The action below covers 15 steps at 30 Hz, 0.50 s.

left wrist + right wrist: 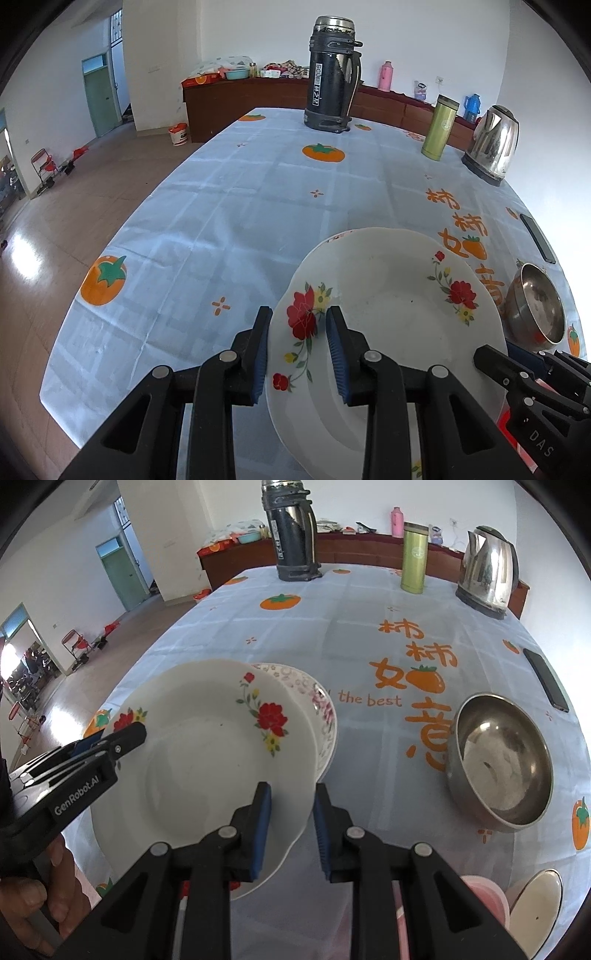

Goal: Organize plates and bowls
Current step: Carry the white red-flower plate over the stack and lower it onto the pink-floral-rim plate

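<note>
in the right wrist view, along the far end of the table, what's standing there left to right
dark thermos flask → green tumbler → steel electric kettle

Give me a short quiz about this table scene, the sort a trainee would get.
1. True or false: the steel bowl sits stacked on the red-flowered plate.
2. Which shiny thing stands at the far right corner? A toaster, B kettle, C saucepan.
3. What lies under the plate?
Key: 1 false, it stands apart to the side. 2 B. 3 Another dish, pink-patterned.
</note>
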Available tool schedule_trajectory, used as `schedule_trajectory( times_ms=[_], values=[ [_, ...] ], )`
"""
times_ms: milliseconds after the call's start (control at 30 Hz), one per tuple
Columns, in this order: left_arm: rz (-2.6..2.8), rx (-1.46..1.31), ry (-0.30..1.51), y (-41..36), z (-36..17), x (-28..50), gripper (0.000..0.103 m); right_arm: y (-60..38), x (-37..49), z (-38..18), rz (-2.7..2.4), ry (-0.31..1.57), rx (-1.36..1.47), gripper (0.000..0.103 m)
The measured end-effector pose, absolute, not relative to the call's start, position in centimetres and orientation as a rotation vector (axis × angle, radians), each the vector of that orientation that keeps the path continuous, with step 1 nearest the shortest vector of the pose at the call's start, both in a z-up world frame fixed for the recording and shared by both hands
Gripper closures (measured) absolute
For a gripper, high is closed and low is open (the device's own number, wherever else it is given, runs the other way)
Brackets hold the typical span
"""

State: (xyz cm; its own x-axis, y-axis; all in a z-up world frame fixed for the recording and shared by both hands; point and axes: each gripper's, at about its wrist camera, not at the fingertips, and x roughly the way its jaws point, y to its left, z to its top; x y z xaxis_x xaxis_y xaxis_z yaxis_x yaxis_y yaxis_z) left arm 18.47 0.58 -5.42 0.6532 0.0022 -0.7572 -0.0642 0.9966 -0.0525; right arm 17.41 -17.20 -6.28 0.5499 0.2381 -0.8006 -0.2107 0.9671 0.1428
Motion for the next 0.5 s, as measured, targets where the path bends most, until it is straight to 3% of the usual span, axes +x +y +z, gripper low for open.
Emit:
schedule_trajectory(
  times_ms=[500],
  values=[
    [0.018, -0.06, 0.861, -0.2, -5.9, 21.2, 0.071, -17.8, 19.7, -6.6, 0.234, 0.959, 0.036, 0.08]
  ],
)
